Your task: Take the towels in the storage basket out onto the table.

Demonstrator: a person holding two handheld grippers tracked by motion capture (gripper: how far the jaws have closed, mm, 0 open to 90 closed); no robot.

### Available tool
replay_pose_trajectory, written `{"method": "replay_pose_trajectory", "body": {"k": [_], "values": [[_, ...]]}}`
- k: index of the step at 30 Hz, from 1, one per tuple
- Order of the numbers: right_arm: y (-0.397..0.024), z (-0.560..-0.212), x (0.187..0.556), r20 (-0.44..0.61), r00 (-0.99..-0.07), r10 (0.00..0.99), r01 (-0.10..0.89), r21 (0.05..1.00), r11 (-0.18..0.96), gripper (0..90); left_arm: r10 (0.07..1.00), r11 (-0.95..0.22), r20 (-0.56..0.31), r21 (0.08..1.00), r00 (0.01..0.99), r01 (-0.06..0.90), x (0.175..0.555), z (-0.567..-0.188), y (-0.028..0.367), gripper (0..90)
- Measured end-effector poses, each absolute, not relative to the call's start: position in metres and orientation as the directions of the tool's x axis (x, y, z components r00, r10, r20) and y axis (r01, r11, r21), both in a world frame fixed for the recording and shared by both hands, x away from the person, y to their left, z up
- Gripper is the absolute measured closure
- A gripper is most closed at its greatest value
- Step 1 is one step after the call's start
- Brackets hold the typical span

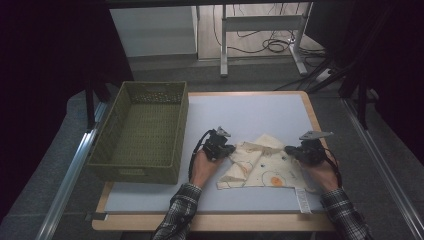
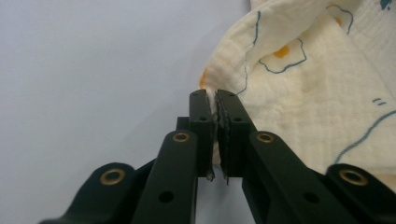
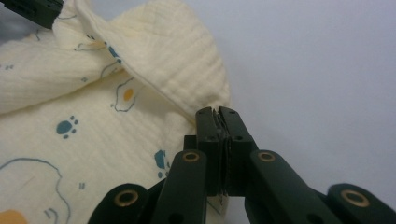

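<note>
A cream muslin cloth [image 1: 265, 165] printed with fried eggs and paw marks lies partly folded on the pale table top [image 1: 250, 112]. My left gripper [image 1: 231, 149] is shut on the cloth's left edge; in the left gripper view the cloth [image 2: 303, 88] is pinched between the closed jaws of that gripper [image 2: 214, 95]. My right gripper [image 1: 289, 149] is shut on the right edge. Its own view has the gripper [image 3: 217, 112] clamped on a raised fold of the cloth [image 3: 154, 70]. A white label [image 1: 302, 199] hangs off the cloth's near right corner.
An olive woven basket [image 1: 141, 131] stands on the left side of the table, close to my left hand. Beyond the table's far edge are desk legs [image 1: 260, 30] and cables [image 1: 275, 45] on the floor. The other gripper's tip [image 3: 32, 9] shows top left in the right gripper view.
</note>
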State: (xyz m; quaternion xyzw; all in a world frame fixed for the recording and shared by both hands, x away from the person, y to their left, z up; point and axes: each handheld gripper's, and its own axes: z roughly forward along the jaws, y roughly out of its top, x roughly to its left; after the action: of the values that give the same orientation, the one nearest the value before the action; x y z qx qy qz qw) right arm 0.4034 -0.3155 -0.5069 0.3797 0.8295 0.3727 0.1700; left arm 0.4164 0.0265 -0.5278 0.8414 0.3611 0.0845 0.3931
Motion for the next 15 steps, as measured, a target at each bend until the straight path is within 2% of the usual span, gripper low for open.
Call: {"method": "replay_pose_trajectory", "body": {"k": [3, 7, 9, 10, 11, 12, 13, 14, 15], "values": [[-0.316, -0.497, 0.400, -0.010, -0.654, 0.756, 0.484, 0.763, 0.429, 88.3, 0.682, -0.417, -0.125, 0.744, 0.721, 0.522, 0.414, -0.514, 0.033, 86.7], [-0.312, -0.465, 0.404, -0.062, -0.649, 0.758, 0.439, 0.784, 0.440, 88.3, 0.726, -0.384, -0.077, 0.779, 0.683, 0.496, 0.420, -0.482, 0.046, 86.6], [-0.303, -0.445, 0.419, -0.085, -0.629, 0.773, 0.421, 0.799, 0.430, 88.0, 0.807, -0.381, 0.011, 0.774, 0.591, 0.506, 0.437, -0.467, 0.050, 85.9], [-0.303, -0.445, 0.419, -0.085, -0.629, 0.773, 0.421, 0.799, 0.430, 88.0, 0.807, -0.381, 0.011, 0.774, 0.591, 0.506, 0.437, -0.467, 0.050, 83.0], [-0.299, -0.442, 0.425, -0.090, -0.622, 0.778, 0.415, 0.805, 0.425, 87.0, 0.847, -0.371, 0.044, 0.762, 0.530, 0.531, 0.448, -0.465, 0.051, 83.0], [-0.294, -0.438, 0.437, -0.094, -0.601, 0.794, 0.414, 0.813, 0.409, 83.4, 0.879, -0.360, 0.073, 0.748, 0.471, 0.557, 0.457, -0.465, 0.051, 73.6], [-0.289, -0.437, 0.447, -0.124, -0.565, 0.816, 0.425, 0.804, 0.416, 77.9, 0.892, -0.355, 0.087, 0.742, 0.443, 0.569, 0.460, -0.466, 0.050, 59.6], [-0.286, -0.437, 0.451, -0.140, -0.551, 0.823, 0.428, 0.799, 0.422, 74.2, 0.900, -0.352, 0.095, 0.737, 0.426, 0.578, 0.462, -0.467, 0.051, 52.2], [-0.284, -0.437, 0.454, -0.147, -0.544, 0.826, 0.428, 0.798, 0.424, 72.2, 0.897, -0.353, 0.092, 0.739, 0.433, 0.574, 0.461, -0.468, 0.051, 51.5]]}}
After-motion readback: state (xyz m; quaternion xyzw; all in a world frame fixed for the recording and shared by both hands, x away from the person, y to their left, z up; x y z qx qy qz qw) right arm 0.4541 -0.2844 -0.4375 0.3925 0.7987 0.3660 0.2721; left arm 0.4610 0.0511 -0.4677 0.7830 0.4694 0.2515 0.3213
